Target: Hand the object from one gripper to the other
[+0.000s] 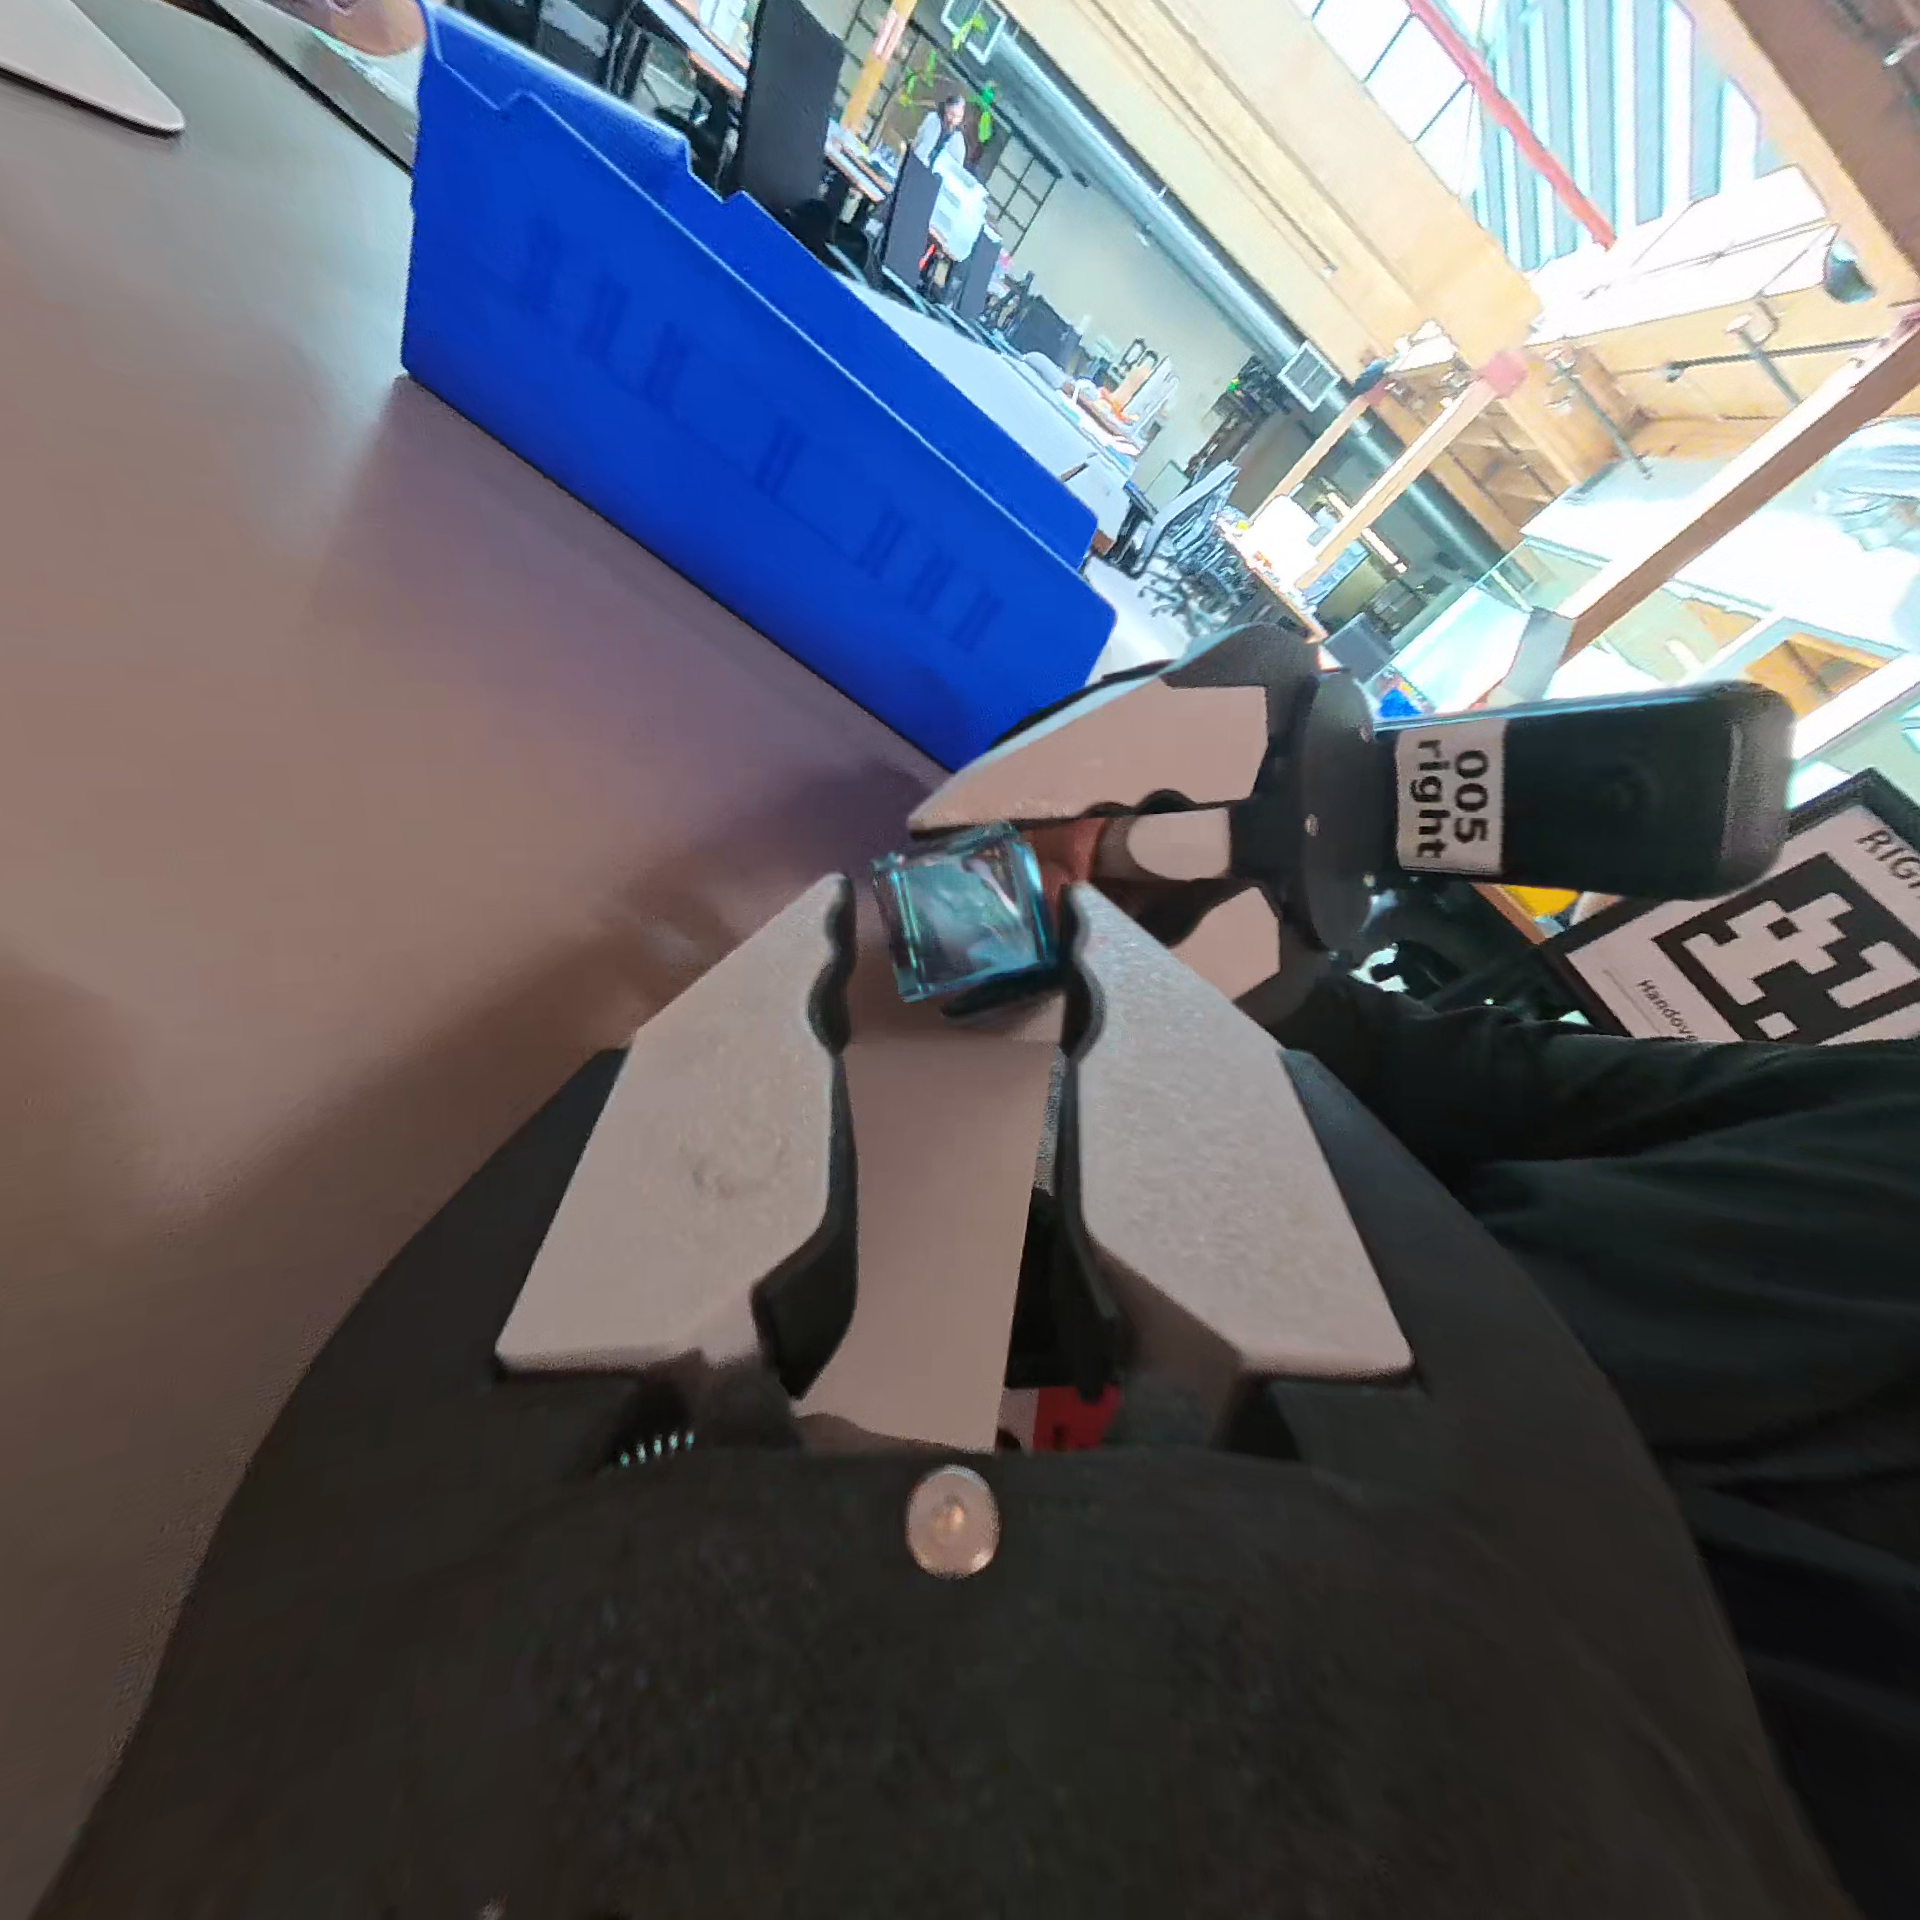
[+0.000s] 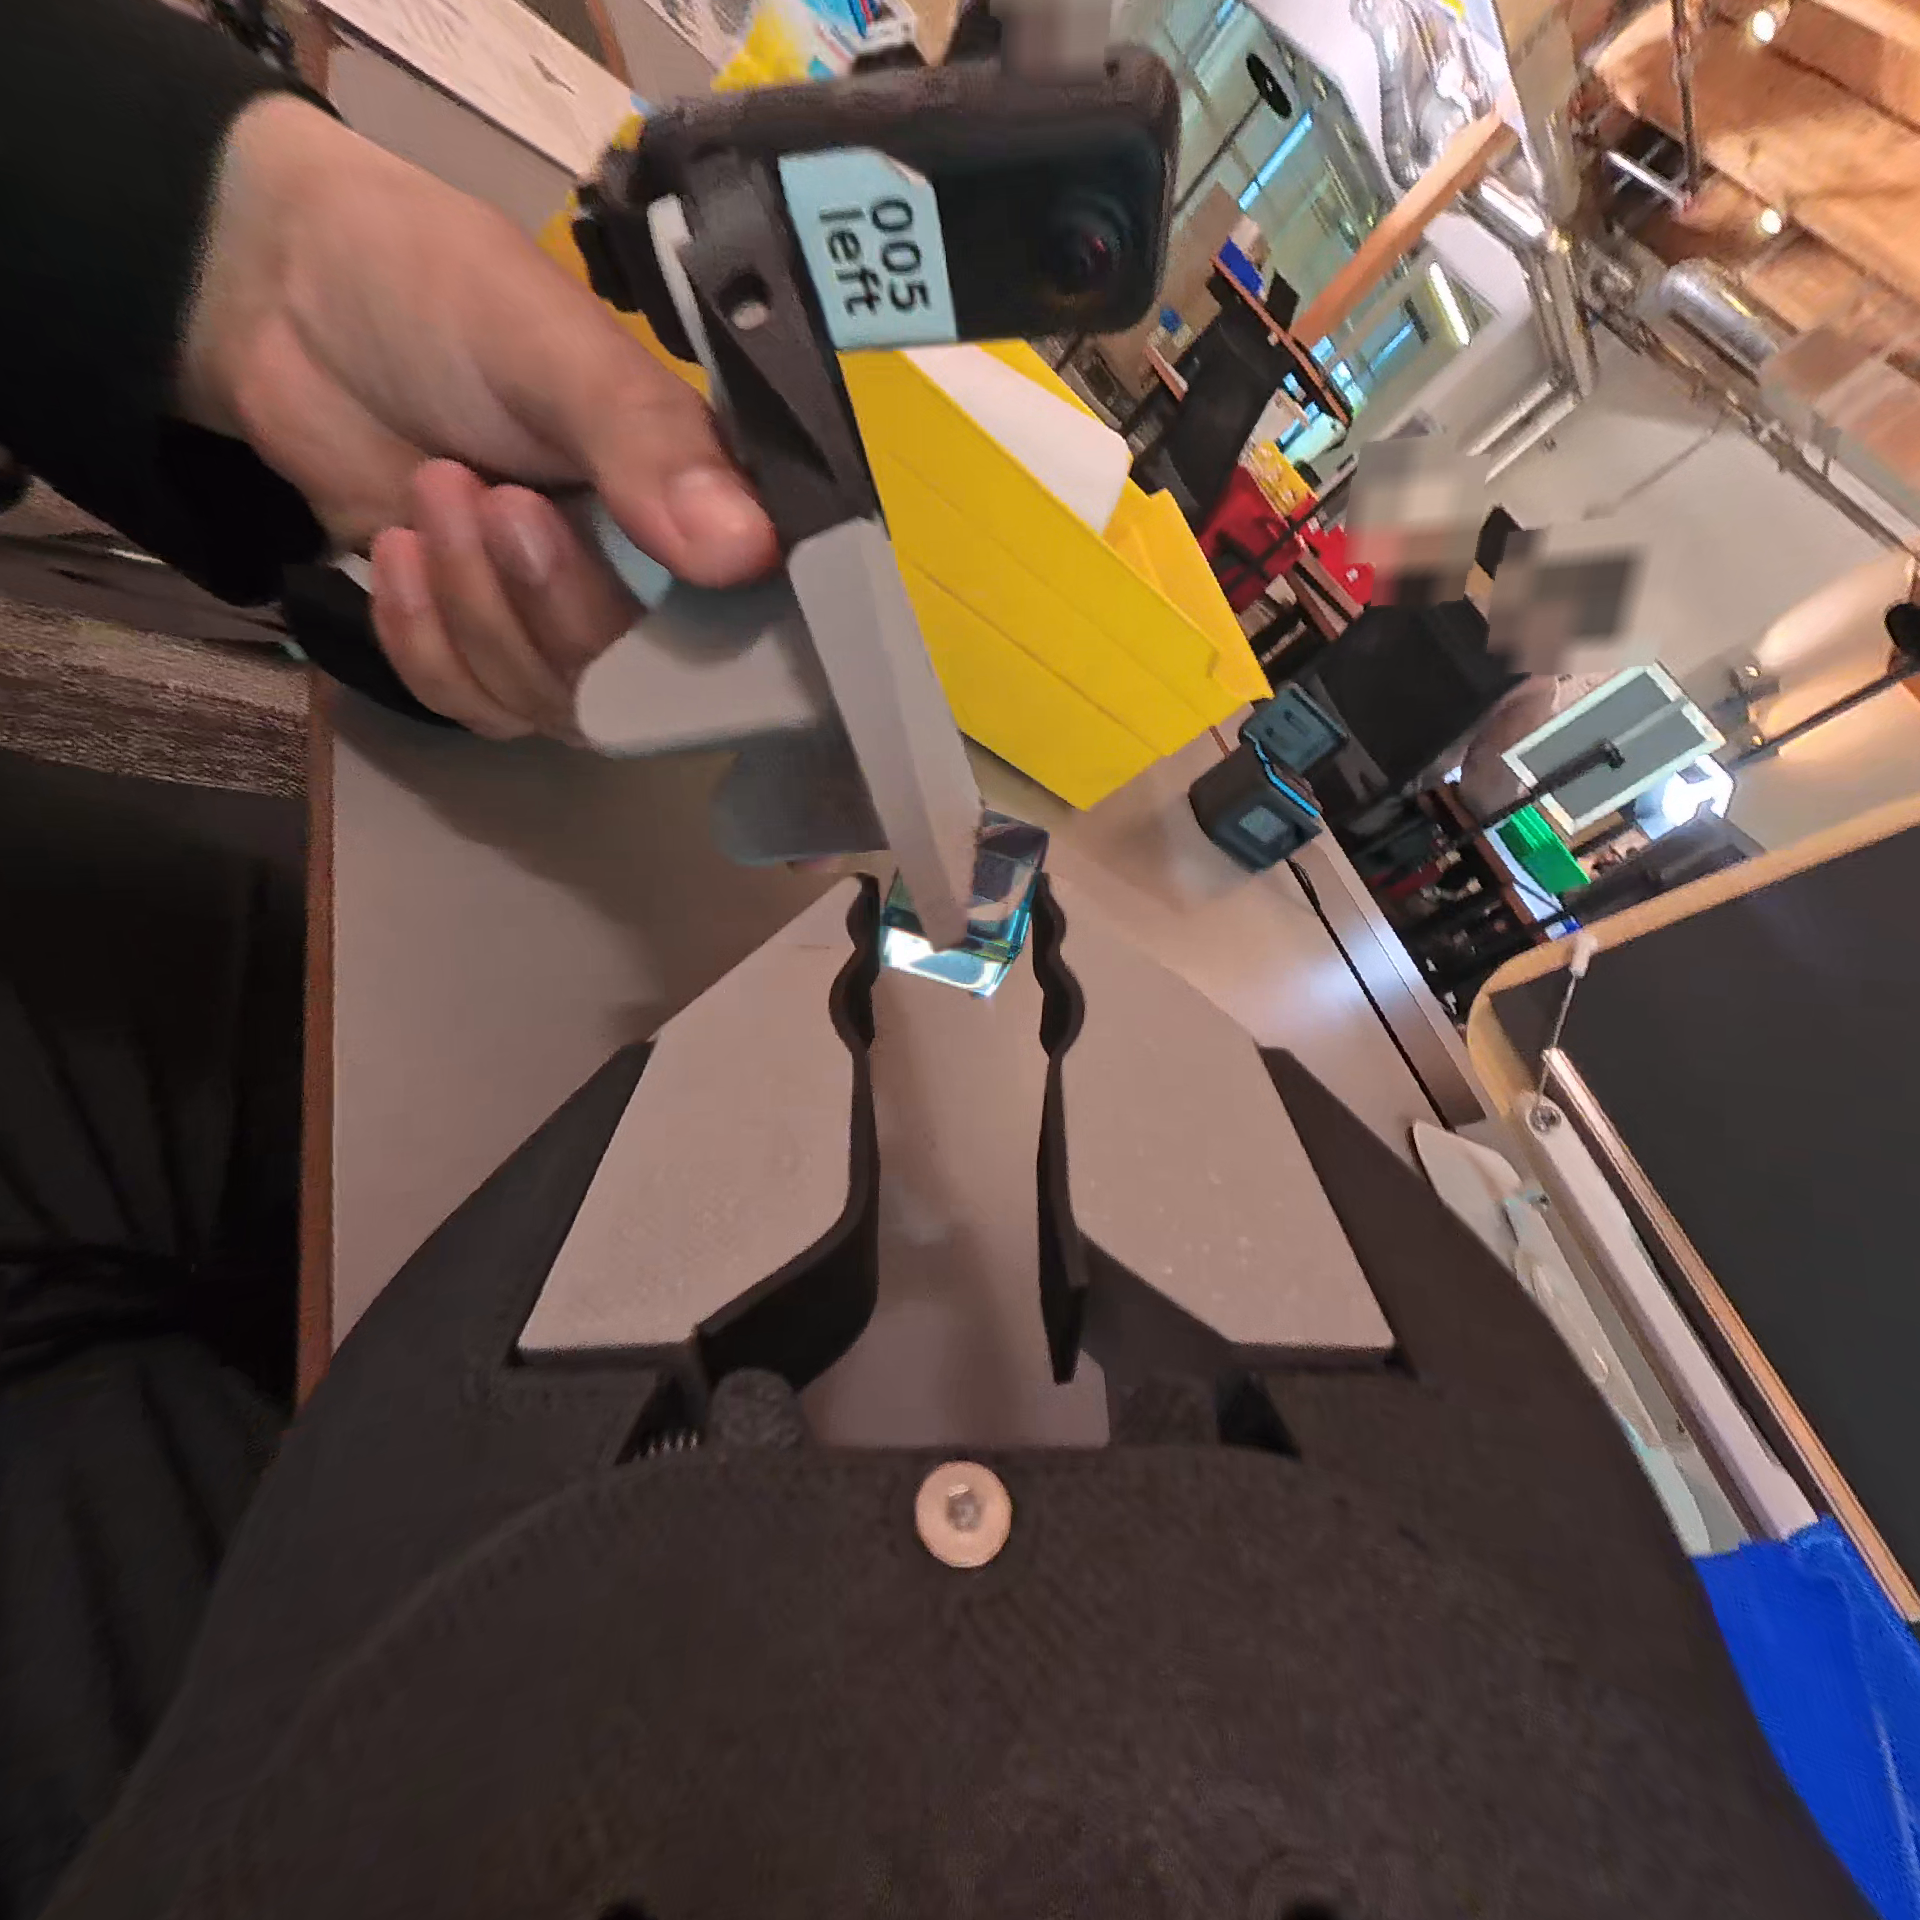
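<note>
Both claws (left (image 1: 956,935), right (image 2: 951,935)) around clear blue cube (image 1: 961,925).

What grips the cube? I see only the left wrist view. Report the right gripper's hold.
Observer: In the right wrist view, the cube fills the gap between the right gripper's fingers. It looks clamped.
Operator: Now report my left gripper.
Observer: One of its fingers lies across the cube's near face and the other sits behind it. I cannot tell whether it is squeezing.
Operator: Name what stands beyond the cube.
Observer: A yellow bin, which your view does not show.
</note>
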Motion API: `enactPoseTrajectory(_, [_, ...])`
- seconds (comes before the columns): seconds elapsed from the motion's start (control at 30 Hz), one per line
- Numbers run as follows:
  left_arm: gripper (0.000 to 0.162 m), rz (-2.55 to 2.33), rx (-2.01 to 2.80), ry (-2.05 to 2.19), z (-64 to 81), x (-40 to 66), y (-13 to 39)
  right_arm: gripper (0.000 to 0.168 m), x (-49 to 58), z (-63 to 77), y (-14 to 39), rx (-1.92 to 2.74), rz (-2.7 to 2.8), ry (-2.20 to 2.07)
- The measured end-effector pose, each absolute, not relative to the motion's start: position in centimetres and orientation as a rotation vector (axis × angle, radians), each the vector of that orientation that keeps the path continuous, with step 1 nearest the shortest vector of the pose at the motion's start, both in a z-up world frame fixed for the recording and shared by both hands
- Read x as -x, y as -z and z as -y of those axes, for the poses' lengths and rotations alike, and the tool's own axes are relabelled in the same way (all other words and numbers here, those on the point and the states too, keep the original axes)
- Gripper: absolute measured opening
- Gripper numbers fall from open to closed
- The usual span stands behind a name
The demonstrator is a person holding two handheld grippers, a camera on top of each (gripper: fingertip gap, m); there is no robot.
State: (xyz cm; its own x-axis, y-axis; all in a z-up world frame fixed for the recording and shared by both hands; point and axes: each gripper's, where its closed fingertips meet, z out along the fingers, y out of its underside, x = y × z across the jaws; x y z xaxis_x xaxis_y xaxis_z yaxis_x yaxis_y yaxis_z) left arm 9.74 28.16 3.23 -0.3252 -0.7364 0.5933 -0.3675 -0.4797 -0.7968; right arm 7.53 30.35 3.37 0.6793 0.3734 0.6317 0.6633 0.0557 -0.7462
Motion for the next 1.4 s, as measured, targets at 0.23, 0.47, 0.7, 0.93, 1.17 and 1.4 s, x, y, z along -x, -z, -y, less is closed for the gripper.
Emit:
enactPoseTrajectory(0.23, [0.029, -1.490, 1.558, 1.855, -28.2, -9.3, -3.1, 0.027, -6.8, -30.3, -2.7, 1.577, 0.885, 0.179])
enactPoseTrajectory(0.47, [0.028, -1.422, 0.912, 1.311, -29.5, -8.5, -6.7, 0.036, -7.5, -29.8, -3.3, 1.649, 0.732, -0.261])
enactPoseTrajectory(0.7, [0.028, -1.387, 0.510, 0.473, -29.4, -9.2, -5.7, 0.049, -6.9, -29.0, -3.9, 1.660, 0.649, -0.648])
enactPoseTrajectory(0.93, [0.028, -1.366, 0.343, 0.079, -29.5, -9.8, -4.7, 0.046, -6.7, -28.9, -4.0, 1.659, 0.627, -0.708])
enactPoseTrajectory(1.17, [0.028, -1.417, 0.320, 0.031, -28.9, -10.4, -3.3, 0.024, -7.3, -29.8, -3.5, 1.708, 0.581, -0.659])
enactPoseTrajectory(1.4, [0.028, -1.366, 0.310, 0.010, -29.3, -10.1, -4.2, 0.024, -7.2, -29.7, -3.3, 1.719, 0.591, -0.695])
